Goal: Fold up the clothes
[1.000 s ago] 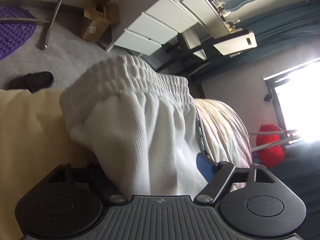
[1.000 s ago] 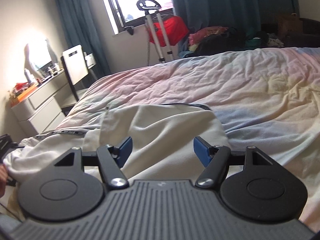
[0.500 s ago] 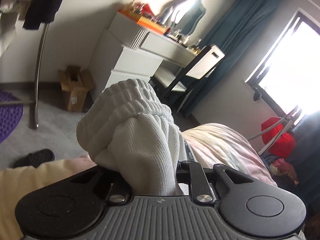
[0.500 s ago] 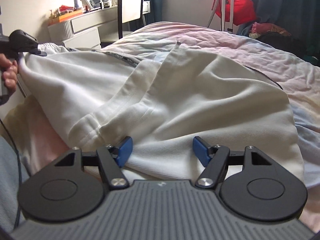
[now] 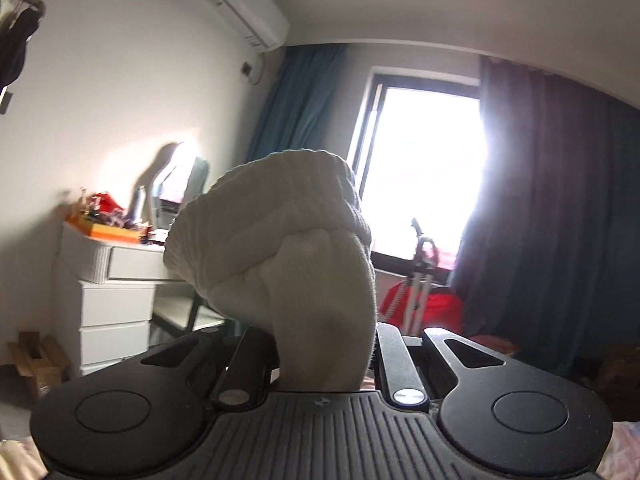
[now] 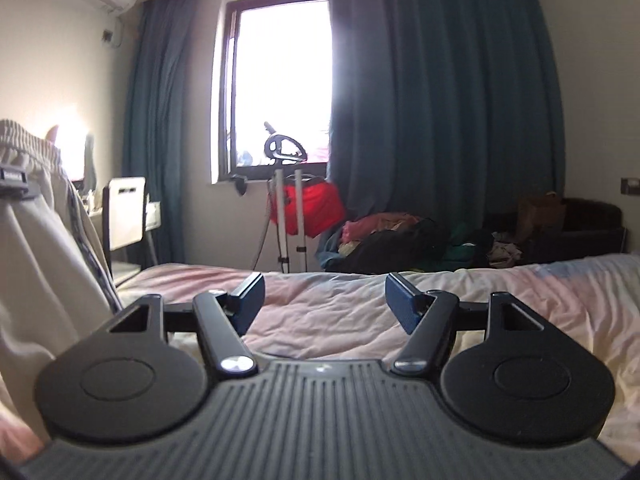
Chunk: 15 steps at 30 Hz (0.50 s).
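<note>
A white ribbed garment (image 5: pixel 288 240) with an elastic waistband bulges up out of my left gripper (image 5: pixel 326 344). Its jaws are closing and pinch the bunched cloth, which hides the pads. In the right wrist view the same garment (image 6: pixel 36 264) hangs lifted at the far left, a dark side stripe running down it. My right gripper (image 6: pixel 325 300) stands open and level above the pale pink and blue bed cover (image 6: pixel 520 304), with nothing between its blue pads (image 6: pixel 250 294).
A white drawer unit (image 5: pixel 116 300) with cluttered top and a chair (image 6: pixel 124 212) stand left of the bed. Beyond the bed's far edge are a red bag on a stand (image 6: pixel 308 208), a heap of clothes (image 6: pixel 400 244), the window and dark curtains.
My left gripper closed on the waistband, rolled upright and rose, lifting the garment off the bed. The right gripper tipped up from the spread cloth to look level across the bed.
</note>
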### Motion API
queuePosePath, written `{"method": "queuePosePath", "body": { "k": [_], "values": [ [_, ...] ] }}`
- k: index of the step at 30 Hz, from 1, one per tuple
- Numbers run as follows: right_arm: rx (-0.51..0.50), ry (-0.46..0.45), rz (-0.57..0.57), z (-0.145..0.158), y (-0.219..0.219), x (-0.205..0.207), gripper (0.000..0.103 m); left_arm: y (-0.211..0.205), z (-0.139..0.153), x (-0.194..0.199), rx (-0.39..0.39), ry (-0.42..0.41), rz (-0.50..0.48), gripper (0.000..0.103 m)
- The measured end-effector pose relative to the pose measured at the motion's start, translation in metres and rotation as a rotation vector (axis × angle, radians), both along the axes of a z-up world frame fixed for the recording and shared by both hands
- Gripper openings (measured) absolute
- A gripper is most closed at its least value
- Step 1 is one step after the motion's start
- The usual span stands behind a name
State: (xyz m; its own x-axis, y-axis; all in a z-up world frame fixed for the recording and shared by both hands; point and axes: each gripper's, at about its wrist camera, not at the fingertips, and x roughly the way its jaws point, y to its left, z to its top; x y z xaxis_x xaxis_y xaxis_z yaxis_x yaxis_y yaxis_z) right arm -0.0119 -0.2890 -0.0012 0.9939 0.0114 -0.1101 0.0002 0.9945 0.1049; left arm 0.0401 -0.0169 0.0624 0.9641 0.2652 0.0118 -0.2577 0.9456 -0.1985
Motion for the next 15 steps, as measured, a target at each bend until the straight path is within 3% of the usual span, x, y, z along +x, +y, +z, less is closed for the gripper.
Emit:
{"method": "queuePosePath", "body": {
  "k": [5, 8, 11, 14, 15],
  "values": [
    [0.245, 0.104, -0.106, -0.007, -0.067, 0.025, 0.071, -0.118, -0.026, 0.020, 0.111, -0.035, -0.149, 0.014],
    [0.368, 0.117, -0.198, -0.015, -0.106, 0.033, 0.071, -0.186, -0.064, 0.034, 0.204, 0.017, -0.244, 0.014],
    [0.468, 0.135, -0.230, -0.027, -0.136, 0.042, 0.071, -0.232, -0.117, 0.051, 0.299, 0.162, -0.365, 0.014],
    [0.503, 0.153, -0.236, -0.038, -0.147, 0.050, 0.071, -0.261, -0.186, 0.064, 0.434, 0.414, -0.505, 0.015],
    [0.507, 0.161, -0.235, -0.042, -0.148, 0.052, 0.071, -0.267, -0.198, 0.068, 0.475, 0.453, -0.519, 0.016]
  ]
}}
